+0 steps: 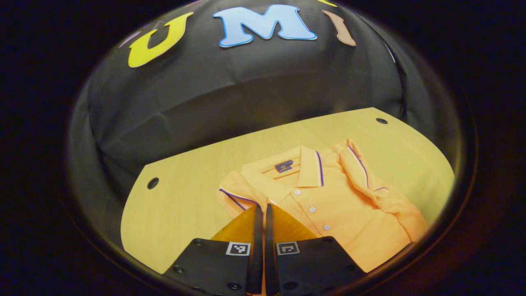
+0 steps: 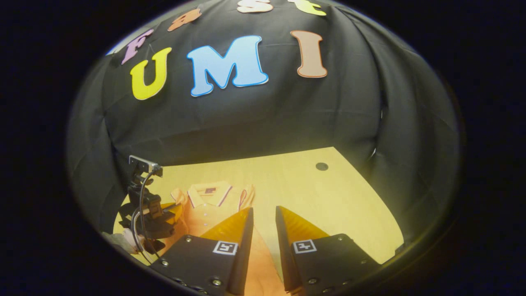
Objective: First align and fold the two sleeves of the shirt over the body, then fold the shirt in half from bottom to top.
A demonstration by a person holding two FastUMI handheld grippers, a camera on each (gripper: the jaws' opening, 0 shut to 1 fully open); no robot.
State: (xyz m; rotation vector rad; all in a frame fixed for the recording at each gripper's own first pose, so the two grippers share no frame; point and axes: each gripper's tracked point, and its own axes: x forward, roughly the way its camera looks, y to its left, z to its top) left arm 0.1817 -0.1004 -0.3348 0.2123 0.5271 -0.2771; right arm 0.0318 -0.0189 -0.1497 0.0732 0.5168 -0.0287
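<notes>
With both sleeves already lying over the shirt [image 1: 337, 205] on the table [image 1: 176, 209], time for the bottom-to-top fold. Left gripper [image 1: 261, 211] nearly closed, maybe pinching fabric, can't tell. Right gripper [image 2: 263, 218] slightly open, empty. Grab both hem corners evenly, lift together.

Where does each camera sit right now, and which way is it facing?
Left gripper view: rides the left gripper, low over the shirt's near-left part, facing the collar and back wall; its own fingers, nearly together, show at the bottom.
Right gripper view: rides the right gripper over the shirt's right edge, facing the wall across the table; its fingers stand slightly apart, and the left gripper shows at far left.
Shared: shirt, table, wall.
</notes>
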